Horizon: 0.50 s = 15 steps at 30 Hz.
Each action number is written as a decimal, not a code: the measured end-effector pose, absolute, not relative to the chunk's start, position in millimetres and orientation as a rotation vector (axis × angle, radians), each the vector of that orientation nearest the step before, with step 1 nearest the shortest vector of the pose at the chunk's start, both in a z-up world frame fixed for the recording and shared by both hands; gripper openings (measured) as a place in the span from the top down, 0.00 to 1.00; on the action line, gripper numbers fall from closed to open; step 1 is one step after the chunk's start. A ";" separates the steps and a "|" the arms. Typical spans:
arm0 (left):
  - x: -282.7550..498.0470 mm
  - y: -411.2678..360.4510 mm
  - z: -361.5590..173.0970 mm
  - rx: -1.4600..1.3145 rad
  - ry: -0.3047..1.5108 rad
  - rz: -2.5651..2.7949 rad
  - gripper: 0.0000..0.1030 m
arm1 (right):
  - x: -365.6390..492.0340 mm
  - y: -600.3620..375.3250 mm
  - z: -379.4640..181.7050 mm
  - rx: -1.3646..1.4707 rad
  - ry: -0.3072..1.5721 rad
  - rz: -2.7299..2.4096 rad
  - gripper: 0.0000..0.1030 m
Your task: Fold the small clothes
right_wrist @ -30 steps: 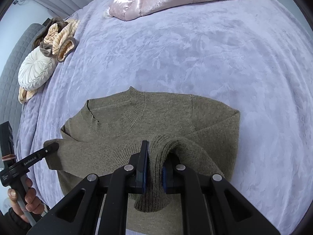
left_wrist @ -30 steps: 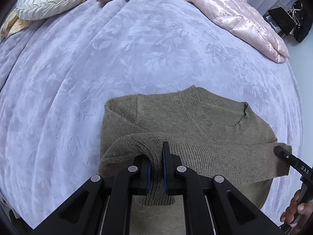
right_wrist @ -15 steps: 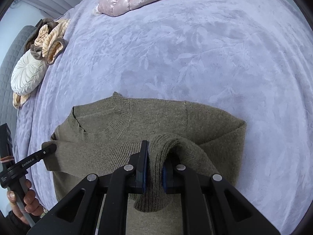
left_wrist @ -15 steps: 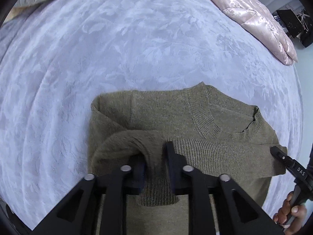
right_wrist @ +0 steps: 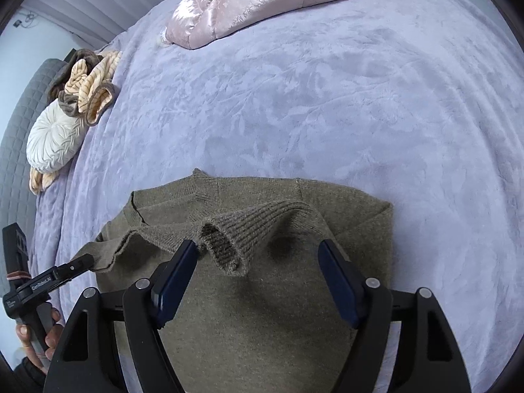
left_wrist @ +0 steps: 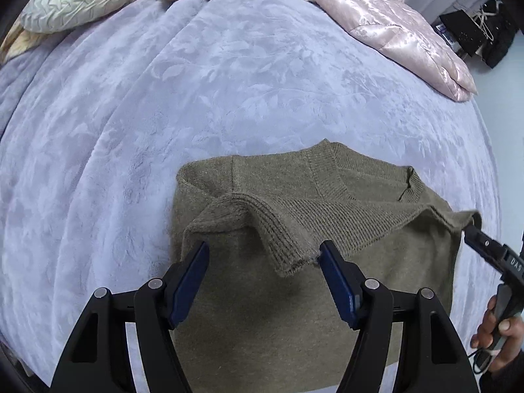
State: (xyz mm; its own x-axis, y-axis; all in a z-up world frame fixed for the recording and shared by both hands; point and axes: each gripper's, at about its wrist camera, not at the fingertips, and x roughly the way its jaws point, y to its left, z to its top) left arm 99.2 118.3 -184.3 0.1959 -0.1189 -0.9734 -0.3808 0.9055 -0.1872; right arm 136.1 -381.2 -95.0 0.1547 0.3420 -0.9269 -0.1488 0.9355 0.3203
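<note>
An olive knit sweater (left_wrist: pixel 294 262) lies on the lilac bedspread (left_wrist: pixel 163 98), its ribbed hem folded up toward the collar. It also shows in the right wrist view (right_wrist: pixel 262 294). My left gripper (left_wrist: pixel 263 262) is open, its blue pads either side of the loose folded hem corner, just above the cloth. My right gripper (right_wrist: pixel 258 262) is open the same way over the other hem corner, which stands up as a small ribbed loop (right_wrist: pixel 226 245). Each gripper's tip shows at the edge of the other's view, by the sweater's edge.
A folded pink satin quilted jacket (left_wrist: pixel 393 29) lies at the far right of the bed. A white round cushion (right_wrist: pixel 55 140) and a beige and brown garment (right_wrist: pixel 91 88) sit at the far left by a grey headboard (right_wrist: pixel 19 124). Dark items stand beyond the bed (left_wrist: pixel 475 29).
Both grippers were shut on the sweater's hem and carried it up toward the collar. Now both have opened and let the hem go; it rests folded on the sweater.
</note>
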 end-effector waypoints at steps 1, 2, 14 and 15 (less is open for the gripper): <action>94.4 119.1 -180.6 -0.422 1.363 0.193 0.32 | 134.0 -382.7 -91.8 0.161 1.362 0.356 0.23; 89.2 120.7 -176.8 -0.421 1.353 0.197 0.32 | 132.1 -384.0 -88.4 0.158 1.351 0.357 0.23; 116.4 67.5 -196.6 -0.331 1.398 0.015 0.32 | 111.3 -347.6 -96.9 -0.076 1.351 0.459 0.23; 123.3 62.1 -200.0 -0.322 1.405 0.007 0.32 | 113.9 -340.1 -100.2 -0.092 1.351 0.465 0.23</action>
State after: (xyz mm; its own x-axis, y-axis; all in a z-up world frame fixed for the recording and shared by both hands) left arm 123.3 62.1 -200.0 0.1724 -0.1847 -0.9676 -0.1942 0.9566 -0.2172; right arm 113.9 -340.1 -100.2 0.1425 0.2692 -0.9525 -0.3737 0.9057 0.2001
